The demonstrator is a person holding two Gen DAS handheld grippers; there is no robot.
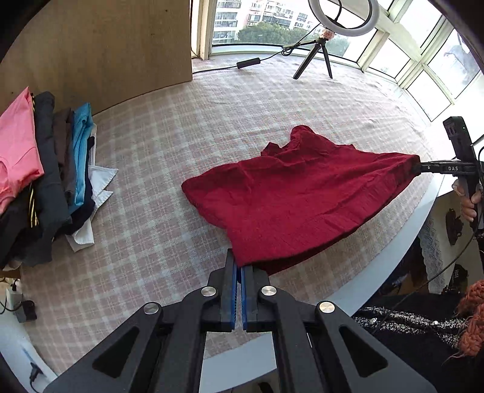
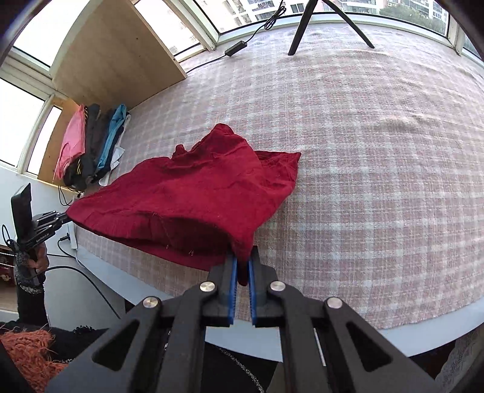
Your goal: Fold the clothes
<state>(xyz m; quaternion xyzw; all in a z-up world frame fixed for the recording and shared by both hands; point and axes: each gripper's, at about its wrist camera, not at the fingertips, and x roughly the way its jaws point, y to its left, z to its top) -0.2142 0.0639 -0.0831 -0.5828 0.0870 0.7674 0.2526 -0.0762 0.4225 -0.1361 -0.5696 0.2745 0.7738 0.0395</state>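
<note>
- Pink plaid tablecloth (image 1: 169, 169) covers my table by the windows; folded clothes (image 1: 45, 169) are stacked far left.
- My left gripper (image 1: 240, 269) and right gripper (image 2: 242, 266) each pinch a corner of the red garment (image 1: 290, 199), lifting its near edge.

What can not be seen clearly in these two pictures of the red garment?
- Red garment: its type is unclear in both views, folds hide its shape.
- Its underside, hidden by the top layer.
- Stack of clothes, left wrist view: cut off by the picture's edge.
- Ring light: its top is cut off.
</note>
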